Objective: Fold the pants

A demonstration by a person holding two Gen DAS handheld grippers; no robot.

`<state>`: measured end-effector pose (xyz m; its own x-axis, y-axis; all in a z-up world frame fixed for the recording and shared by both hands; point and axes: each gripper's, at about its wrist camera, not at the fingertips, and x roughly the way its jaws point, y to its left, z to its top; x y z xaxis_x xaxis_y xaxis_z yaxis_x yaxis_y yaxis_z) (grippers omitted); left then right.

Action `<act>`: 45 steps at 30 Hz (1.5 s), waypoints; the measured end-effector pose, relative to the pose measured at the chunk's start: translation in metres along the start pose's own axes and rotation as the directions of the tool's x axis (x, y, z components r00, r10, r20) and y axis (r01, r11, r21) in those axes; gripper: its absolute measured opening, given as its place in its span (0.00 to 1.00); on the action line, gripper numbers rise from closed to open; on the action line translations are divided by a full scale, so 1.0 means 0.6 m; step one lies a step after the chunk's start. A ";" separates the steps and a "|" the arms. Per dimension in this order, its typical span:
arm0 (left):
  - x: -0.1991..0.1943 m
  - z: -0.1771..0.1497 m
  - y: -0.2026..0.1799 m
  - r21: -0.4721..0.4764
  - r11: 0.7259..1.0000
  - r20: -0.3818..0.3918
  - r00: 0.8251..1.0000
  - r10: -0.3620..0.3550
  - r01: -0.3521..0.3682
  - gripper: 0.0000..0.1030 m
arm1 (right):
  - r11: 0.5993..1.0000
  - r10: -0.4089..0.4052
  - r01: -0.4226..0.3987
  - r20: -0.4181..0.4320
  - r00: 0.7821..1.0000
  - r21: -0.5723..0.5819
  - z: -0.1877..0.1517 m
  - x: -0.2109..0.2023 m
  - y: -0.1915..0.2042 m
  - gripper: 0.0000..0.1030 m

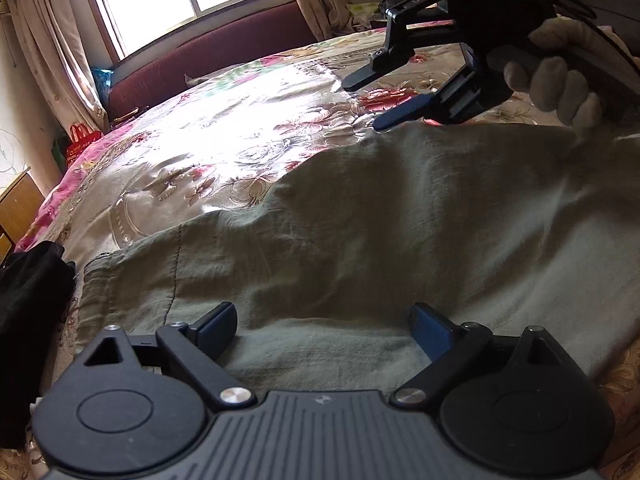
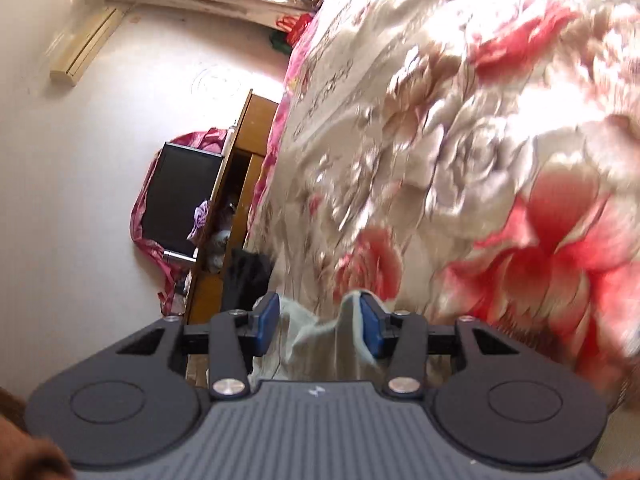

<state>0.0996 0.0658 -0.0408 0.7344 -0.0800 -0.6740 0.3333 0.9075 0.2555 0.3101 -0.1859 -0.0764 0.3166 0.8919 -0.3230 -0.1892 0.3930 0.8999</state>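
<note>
Grey-green pants (image 1: 360, 220) lie spread on the floral bedspread (image 1: 224, 128). My left gripper (image 1: 324, 320) is open, its blue pads wide apart just above the near part of the pants. My right gripper (image 1: 364, 104), held in a gloved hand, shows in the left wrist view at the pants' far edge, fingers apart. In the right wrist view the right gripper (image 2: 318, 320) is open with a pale fold of the pants (image 2: 320, 340) lying loose between its pads (image 2: 372, 332), above the bedspread (image 2: 480, 160).
A dark garment (image 1: 32, 304) lies at the bed's left edge. A maroon headboard (image 1: 208, 52) and window are behind the bed. A wooden cabinet (image 2: 236, 184) and a black screen (image 2: 180, 196) stand beside the bed.
</note>
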 end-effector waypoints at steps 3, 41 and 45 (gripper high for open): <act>-0.004 0.001 -0.002 0.006 1.000 -0.003 1.000 0.017 -0.017 1.00 | 0.991 -0.127 0.129 0.057 0.990 -0.037 0.037 -0.047 0.005 0.45; -0.064 0.166 -0.381 0.524 0.840 0.190 0.942 -0.278 0.142 1.00 | 0.706 -0.654 0.685 0.538 0.533 0.180 -0.320 -0.608 -0.046 0.38; -0.054 0.168 -0.415 0.581 0.805 0.186 0.943 -0.275 0.120 1.00 | 0.662 -0.693 0.727 0.518 0.501 0.183 -0.362 -0.637 -0.040 0.39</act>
<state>0.0522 -0.1991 -0.0129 0.7111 -0.4015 -0.5773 0.7000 0.4813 0.5276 -0.0086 -0.4874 -0.0380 0.7714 0.0585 -0.6337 0.2751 0.8672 0.4150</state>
